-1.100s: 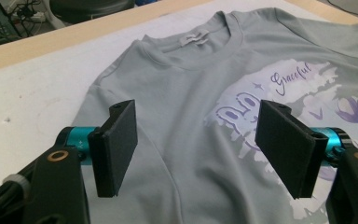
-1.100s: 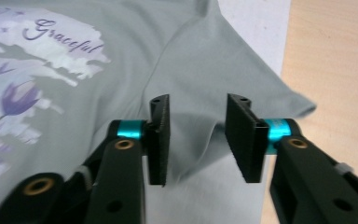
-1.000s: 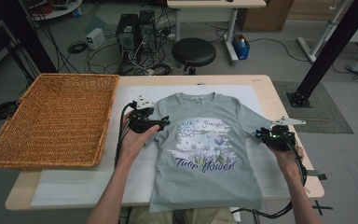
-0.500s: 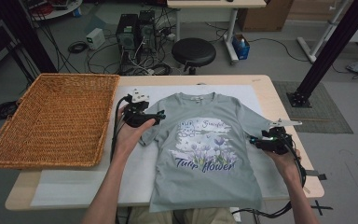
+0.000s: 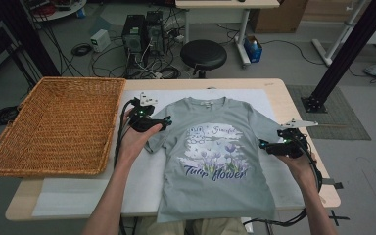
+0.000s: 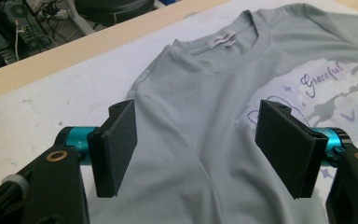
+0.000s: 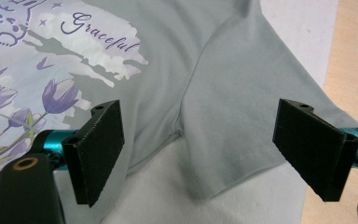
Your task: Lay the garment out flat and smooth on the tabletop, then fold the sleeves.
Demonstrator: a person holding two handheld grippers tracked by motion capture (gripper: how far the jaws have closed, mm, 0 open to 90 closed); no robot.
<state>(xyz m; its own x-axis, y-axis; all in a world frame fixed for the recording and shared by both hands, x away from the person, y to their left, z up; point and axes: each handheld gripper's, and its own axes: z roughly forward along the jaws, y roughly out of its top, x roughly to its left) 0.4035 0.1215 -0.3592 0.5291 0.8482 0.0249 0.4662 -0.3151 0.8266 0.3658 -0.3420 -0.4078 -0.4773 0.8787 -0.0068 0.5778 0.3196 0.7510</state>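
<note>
The left gripper (image 5: pixel 166 122) hangs over the left shoulder of a grey T-shirt (image 5: pixel 215 166), its two black jaws spread wide with nothing between them. In the left gripper view (image 6: pixel 196 144) the jaws frame the shoulder seam, with the collar and its label just beyond. The right gripper (image 5: pixel 263 145) is held at the shirt's right sleeve, jaws likewise spread and empty; in the right gripper view (image 7: pixel 198 149) they straddle the underarm and the sleeve hem. A bare forearm leads back from each gripper to the near edge.

The T-shirt lies flat, face up, in the middle of the table, collar at the far side, hem hanging slightly over the near edge. Its print shows purple tulips with the words "Graceful" and "Tulip flower". Under it is a white mat (image 5: pixel 142 181), spread over a pale wooden table (image 5: pixel 284 93). A large wicker basket (image 5: pixel 54 127) sits on the table's left end, just beside the mat.

Beyond the table, on a grey floor, stand a black round stool (image 5: pixel 203 55), two computer towers (image 5: pixel 142 32) amid tangled cables, and a black metal post (image 5: pixel 345 54) to the right.

Since half a second ago, the left gripper has shifted slightly farther onto the shoulder, and the right one has edged inward toward the sleeve.
</note>
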